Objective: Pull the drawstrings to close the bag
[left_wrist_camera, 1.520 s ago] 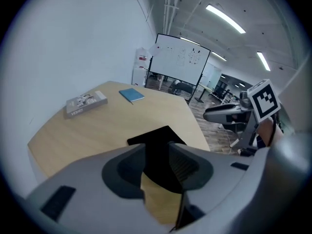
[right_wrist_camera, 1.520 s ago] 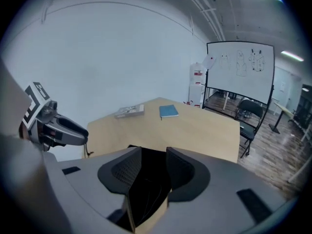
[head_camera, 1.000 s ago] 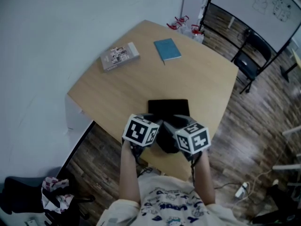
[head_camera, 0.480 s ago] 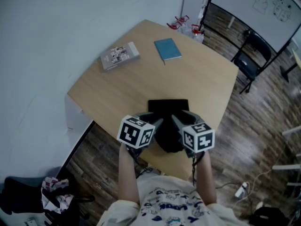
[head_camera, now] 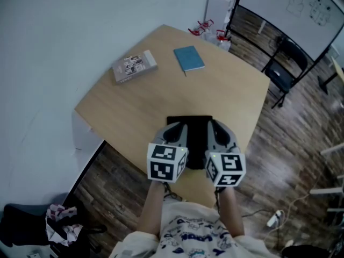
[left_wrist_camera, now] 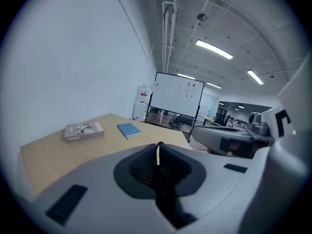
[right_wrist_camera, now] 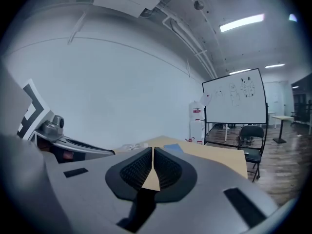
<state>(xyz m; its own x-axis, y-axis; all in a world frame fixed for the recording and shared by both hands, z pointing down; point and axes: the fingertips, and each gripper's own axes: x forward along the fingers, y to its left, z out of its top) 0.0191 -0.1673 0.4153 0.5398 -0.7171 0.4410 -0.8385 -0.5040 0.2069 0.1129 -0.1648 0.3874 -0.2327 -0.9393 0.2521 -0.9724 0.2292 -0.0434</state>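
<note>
Overhead, the black bag (head_camera: 196, 137) lies at the desk's (head_camera: 134, 109) near edge, under the left gripper (head_camera: 176, 132) and right gripper (head_camera: 217, 130). Left gripper view: jaws pressed together; the book's (left_wrist_camera: 84, 131) print is too small to read. Right gripper view: jaws together at the tips; whiteboard (right_wrist_camera: 235, 97) sketches.

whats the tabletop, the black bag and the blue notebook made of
The tabletop looks like light wood or wood-look laminate: even tan, smooth and matte, with the grain too faint to settle which. The black bag is probably soft fabric: it lies flat and dull with no shine, though no weave shows. The blue notebook seems to have a thin card or paper cover, flat and matte.
</note>
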